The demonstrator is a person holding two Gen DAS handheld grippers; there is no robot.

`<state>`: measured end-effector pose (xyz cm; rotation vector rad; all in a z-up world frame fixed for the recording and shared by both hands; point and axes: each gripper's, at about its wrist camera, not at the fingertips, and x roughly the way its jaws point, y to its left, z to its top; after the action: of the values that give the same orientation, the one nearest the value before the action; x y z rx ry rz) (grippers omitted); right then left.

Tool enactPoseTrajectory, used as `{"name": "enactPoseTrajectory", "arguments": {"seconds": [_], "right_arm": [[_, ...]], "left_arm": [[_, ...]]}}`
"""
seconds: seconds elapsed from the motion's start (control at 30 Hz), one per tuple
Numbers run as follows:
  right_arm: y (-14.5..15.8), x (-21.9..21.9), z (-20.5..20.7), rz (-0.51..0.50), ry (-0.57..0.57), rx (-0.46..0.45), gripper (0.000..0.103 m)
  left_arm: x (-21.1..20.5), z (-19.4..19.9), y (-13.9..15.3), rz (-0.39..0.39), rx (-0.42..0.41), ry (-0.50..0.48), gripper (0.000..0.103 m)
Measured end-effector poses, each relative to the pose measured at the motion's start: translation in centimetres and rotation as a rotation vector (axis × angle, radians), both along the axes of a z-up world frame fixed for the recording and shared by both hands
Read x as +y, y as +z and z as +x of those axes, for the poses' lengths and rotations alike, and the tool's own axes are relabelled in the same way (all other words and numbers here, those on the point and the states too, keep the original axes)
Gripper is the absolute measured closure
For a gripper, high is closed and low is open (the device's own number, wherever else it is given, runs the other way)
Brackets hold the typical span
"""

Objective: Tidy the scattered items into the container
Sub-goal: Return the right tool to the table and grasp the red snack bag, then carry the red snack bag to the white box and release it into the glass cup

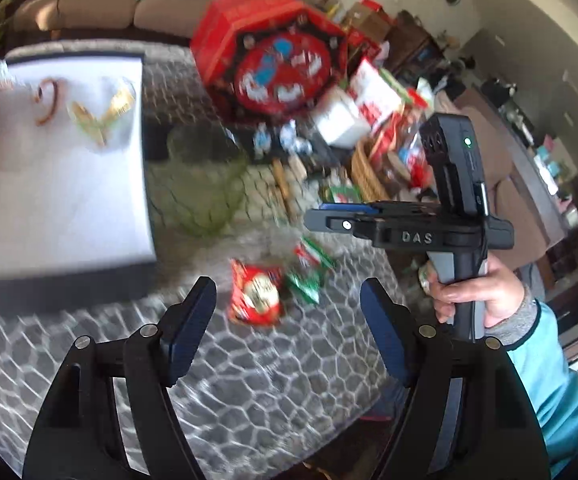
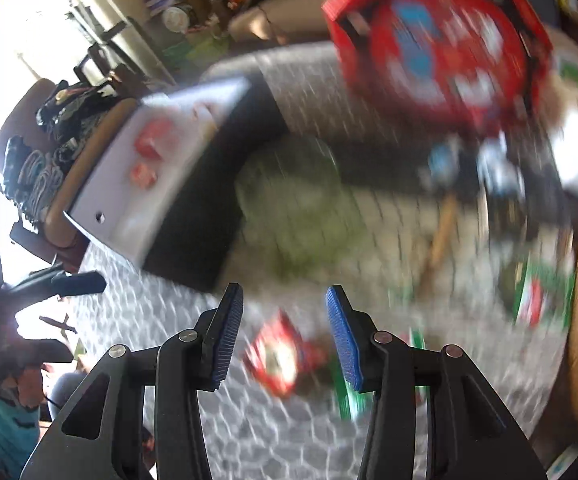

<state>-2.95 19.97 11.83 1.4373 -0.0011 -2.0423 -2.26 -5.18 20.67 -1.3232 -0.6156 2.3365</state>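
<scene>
A red snack packet (image 1: 255,298) (image 2: 277,356) lies on the grey patterned tablecloth, with a green and red packet (image 1: 307,284) (image 2: 349,384) touching its right side. My left gripper (image 1: 285,300) hovers over them, open, nothing between its pads. My right gripper (image 2: 285,304) is open too, above the same red packet; the left wrist view shows it from the side (image 1: 325,216), gripped by a hand (image 1: 469,296). The container, a white-floored box with dark walls (image 1: 69,200) (image 2: 129,208), stands to the left and holds several wrapped snacks. Both views are blurred.
A green glass bowl (image 1: 197,180) (image 2: 301,208) sits beside the box. Behind it are a red octagonal tin (image 1: 273,56) (image 2: 441,40), small blue and white figures (image 1: 289,138), a wicker basket (image 1: 369,172) of packets and a white carton (image 1: 341,120). A turquoise sleeve (image 1: 561,384) is at the right.
</scene>
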Motion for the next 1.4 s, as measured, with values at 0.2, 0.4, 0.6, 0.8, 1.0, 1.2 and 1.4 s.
{"name": "enactPoseTrajectory", "arguments": {"seconds": [0.2,0.4,0.6,0.8,1.0,1.2,1.4], "right_arm": [[-5.8,3.7,1.9,-0.143,-0.115,-0.160,0.057],[-9.6,4.2,4.9,-0.260,-0.167,-0.268,0.057],[-11.7,3.8,6.2,-0.364,-0.250,-0.357,0.057],[-12.9,3.8,5.8,-0.458,-0.371,-0.392,0.079],[-12.0,3.7,5.0,-0.414,-0.345,-0.306,0.089],[-9.1,6.2,3.1,-0.293,-0.293,-0.207,0.090],[-7.6,11.5,-0.7,-0.240,-0.349,-0.150,0.086]], "left_arm": [[2.6,1.0,-6.1,-0.124,-0.056,0.076,0.032],[3.1,0.4,-8.1,-0.189,-0.013,0.090,0.031],[3.2,-0.5,-10.1,-0.145,-0.071,0.077,0.032],[1.9,-0.1,-9.3,-0.101,-0.058,0.099,0.032],[1.7,-0.2,-9.7,-0.093,-0.063,0.093,0.032],[2.8,-0.6,-8.8,-0.087,-0.035,0.020,0.031],[5.8,-2.9,-7.2,-0.126,0.025,-0.072,0.029]]}}
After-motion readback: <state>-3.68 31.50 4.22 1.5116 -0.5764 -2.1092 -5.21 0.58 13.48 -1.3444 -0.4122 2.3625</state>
